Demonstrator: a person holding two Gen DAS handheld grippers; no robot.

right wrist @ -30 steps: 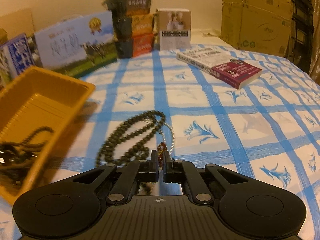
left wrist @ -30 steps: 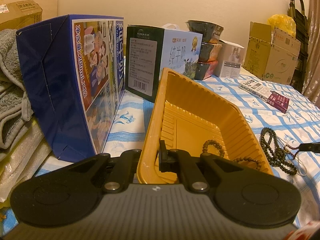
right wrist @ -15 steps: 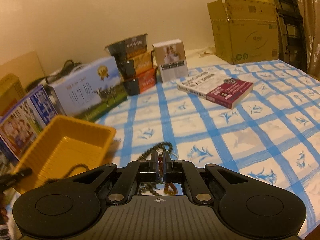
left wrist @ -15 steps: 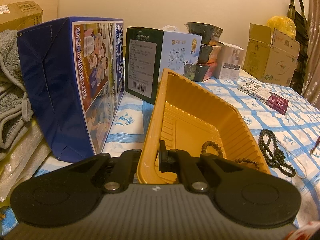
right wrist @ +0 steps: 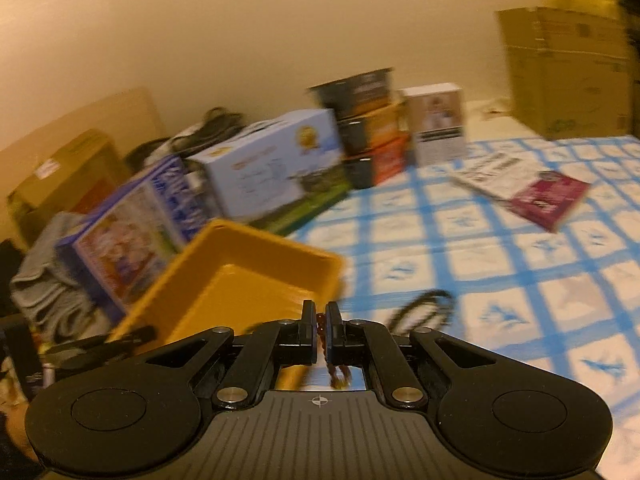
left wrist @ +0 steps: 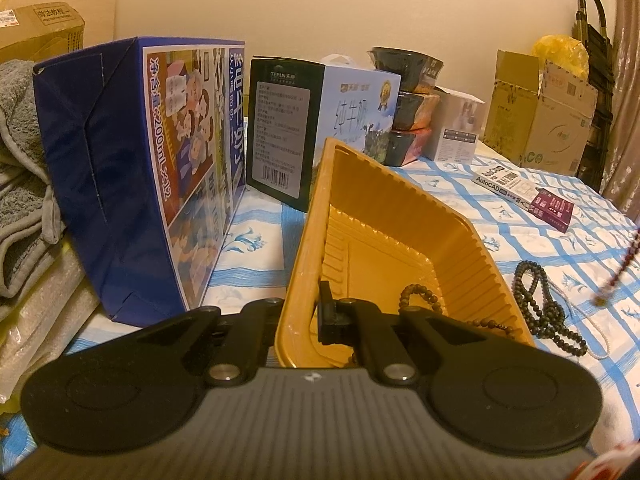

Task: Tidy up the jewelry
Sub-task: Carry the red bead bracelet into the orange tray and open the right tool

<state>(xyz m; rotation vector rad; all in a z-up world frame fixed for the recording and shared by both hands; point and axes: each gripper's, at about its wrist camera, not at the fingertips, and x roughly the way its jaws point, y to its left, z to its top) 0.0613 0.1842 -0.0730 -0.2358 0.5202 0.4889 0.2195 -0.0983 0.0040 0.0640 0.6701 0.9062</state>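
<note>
My left gripper (left wrist: 306,316) is shut on the near left rim of the yellow plastic tray (left wrist: 384,216), which holds a brown bead bracelet (left wrist: 420,294). A dark bead necklace (left wrist: 540,304) and a thin pale chain (left wrist: 592,320) lie on the blue checked cloth right of the tray. My right gripper (right wrist: 320,330) is shut on a reddish-brown bead string (right wrist: 334,376) that hangs below it in the air. That string also shows at the right edge of the left wrist view (left wrist: 624,264). The right wrist view is blurred; the tray (right wrist: 240,280) lies ahead to the left.
A blue milk carton box (left wrist: 140,168), a dark green box (left wrist: 280,128), stacked bowls (left wrist: 404,100) and a white box (left wrist: 456,128) stand behind the tray. A book (left wrist: 524,196) lies at the right. Cardboard boxes (left wrist: 540,112) stand at the back, grey towels (left wrist: 20,160) at the left.
My right gripper has lifted the reddish bead string off the cloth and swung up and left toward the tray. The left gripper has kept its hold on the tray rim.
</note>
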